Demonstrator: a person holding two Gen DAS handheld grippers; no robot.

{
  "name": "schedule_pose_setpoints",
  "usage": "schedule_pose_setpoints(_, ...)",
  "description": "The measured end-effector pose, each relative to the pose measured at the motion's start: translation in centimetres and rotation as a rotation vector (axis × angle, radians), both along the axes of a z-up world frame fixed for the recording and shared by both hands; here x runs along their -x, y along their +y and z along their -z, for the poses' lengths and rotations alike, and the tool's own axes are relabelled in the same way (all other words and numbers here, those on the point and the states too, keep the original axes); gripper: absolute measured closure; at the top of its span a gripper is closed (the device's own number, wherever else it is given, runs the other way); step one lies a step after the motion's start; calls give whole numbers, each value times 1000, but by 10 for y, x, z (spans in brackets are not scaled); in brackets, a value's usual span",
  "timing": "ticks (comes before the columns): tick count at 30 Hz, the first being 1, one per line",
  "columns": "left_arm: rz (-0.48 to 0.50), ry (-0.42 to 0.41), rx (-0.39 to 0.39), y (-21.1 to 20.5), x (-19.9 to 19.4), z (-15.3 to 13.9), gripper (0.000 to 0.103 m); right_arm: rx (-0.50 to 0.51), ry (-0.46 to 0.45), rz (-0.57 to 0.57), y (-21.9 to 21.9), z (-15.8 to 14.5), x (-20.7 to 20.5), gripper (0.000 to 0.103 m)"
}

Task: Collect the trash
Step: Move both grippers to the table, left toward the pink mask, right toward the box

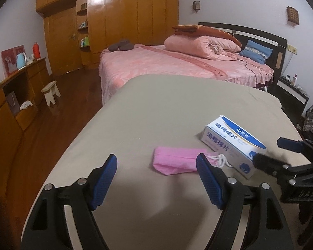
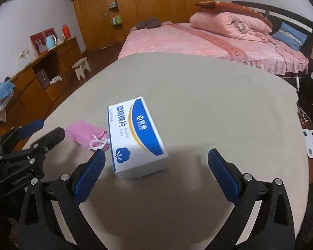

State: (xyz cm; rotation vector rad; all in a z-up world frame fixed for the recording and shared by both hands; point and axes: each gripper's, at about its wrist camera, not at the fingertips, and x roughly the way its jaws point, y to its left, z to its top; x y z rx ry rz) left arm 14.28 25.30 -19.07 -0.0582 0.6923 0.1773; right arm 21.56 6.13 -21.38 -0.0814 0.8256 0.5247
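A folded pink face mask [image 1: 177, 160] with white ear loops lies on the beige table [image 1: 156, 108]. It also shows in the right wrist view [image 2: 84, 134]. A white and blue alcohol pad box [image 1: 234, 143] stands just right of the mask; it also shows in the right wrist view [image 2: 135, 137]. My left gripper [image 1: 156, 164] is open and empty, with the mask just ahead near its right finger. My right gripper [image 2: 156, 160] is open and empty, with the box just ahead between its fingers. Each gripper shows in the other's view: the right one [image 1: 269, 152], the left one [image 2: 43, 131].
A bed with pink bedding [image 1: 177, 62] stands beyond the table [image 2: 219, 104]. A wooden wardrobe [image 1: 125, 16] fills the back wall. A wooden sideboard [image 1: 14, 95] and a small stool [image 1: 51, 91] are at the left. A white scale [image 2: 312, 143] lies on the floor at the right.
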Motion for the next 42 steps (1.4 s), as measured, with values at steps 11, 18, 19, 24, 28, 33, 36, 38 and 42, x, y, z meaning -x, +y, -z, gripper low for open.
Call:
schedule_pose_setpoints(11, 0, 6, 9, 3, -3, 3, 26, 5, 72, -56, 14, 13, -7, 42)
schedule_pose_setpoints(18, 8, 35, 14, 1, -12, 8, 26, 5, 57, 0, 3, 11, 3, 43)
schedule_pose_setpoints(19, 9, 43, 15, 0, -13, 9, 26, 11, 54, 19, -2, 11, 4, 43)
schedule_pose_setpoints(24, 16, 73, 24, -2, -19, 15, 26, 13, 60, 81, -24, 12, 8, 43)
schedule_pose_setpoints(28, 22, 96, 44, -1, -23, 19, 26, 6, 63, 105, -37, 15, 12, 43)
schedule_pose_setpoints(33, 31, 134, 53, -3, -29, 25, 26, 12, 57, 108, -35, 17, 13, 43)
schedule_pose_setpoints(36, 36, 160, 68, -2, -32, 30, 26, 18, 70, 106, -34, 20, 10, 43)
schedule_pose_setpoints(38, 36, 177, 86, -1, -34, 32, 26, 22, 68, 106, -35, 19, 10, 43)
schedule_pose_setpoints(42, 40, 185, 91, -2, -35, 34, 26, 26, 67, 104, -34, 20, 10, 43)
